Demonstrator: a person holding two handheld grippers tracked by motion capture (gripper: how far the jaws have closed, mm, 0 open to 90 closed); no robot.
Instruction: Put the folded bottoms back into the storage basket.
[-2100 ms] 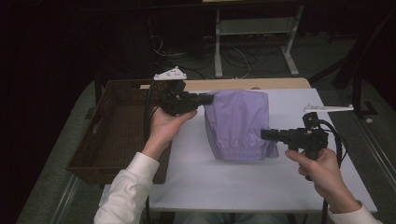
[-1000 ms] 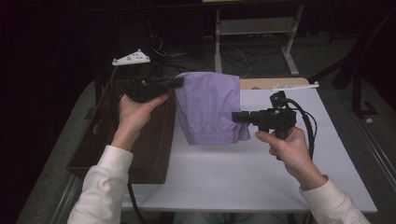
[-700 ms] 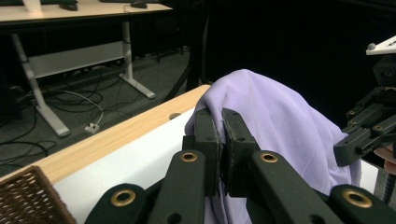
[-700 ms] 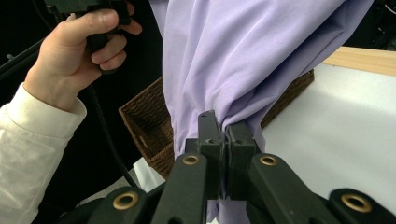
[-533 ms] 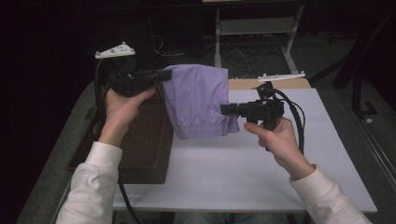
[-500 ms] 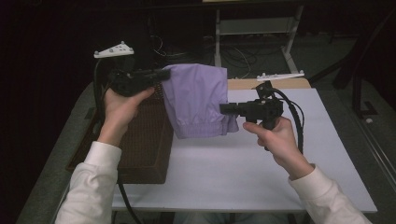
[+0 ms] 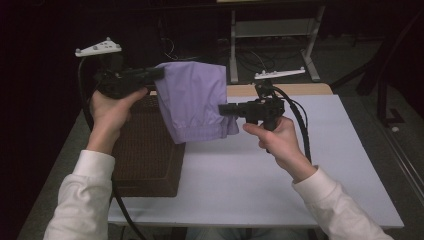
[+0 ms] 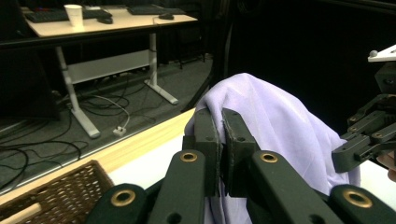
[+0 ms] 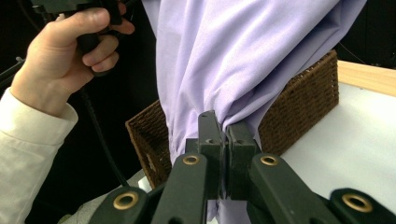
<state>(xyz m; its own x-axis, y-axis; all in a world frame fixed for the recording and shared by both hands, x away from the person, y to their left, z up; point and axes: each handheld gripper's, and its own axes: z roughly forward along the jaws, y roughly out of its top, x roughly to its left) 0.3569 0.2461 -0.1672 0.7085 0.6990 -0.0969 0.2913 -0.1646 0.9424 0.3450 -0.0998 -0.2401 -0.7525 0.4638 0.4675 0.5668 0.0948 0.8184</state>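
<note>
One lilac cloth hangs in the air between two hand-held grippers, above the near edge of one brown wicker basket that sits on the left part of the white table. The left gripper, held up in the person's left hand, has its two black jaws pressed together on the cloth's upper corner; in the left gripper view the fabric drapes over and past the jaw tips. The right gripper, held in the right hand, has its jaws clamped on a gathered fold at the cloth's lower right edge; in the right gripper view the fabric bunches where the jaws pinch it, with the basket just behind and the left hand at upper left. The cloth's bottom hem hangs clear of the tabletop. Both sleeves are white. Beyond the table stands one desk carrying one white cup and two keyboards
</note>
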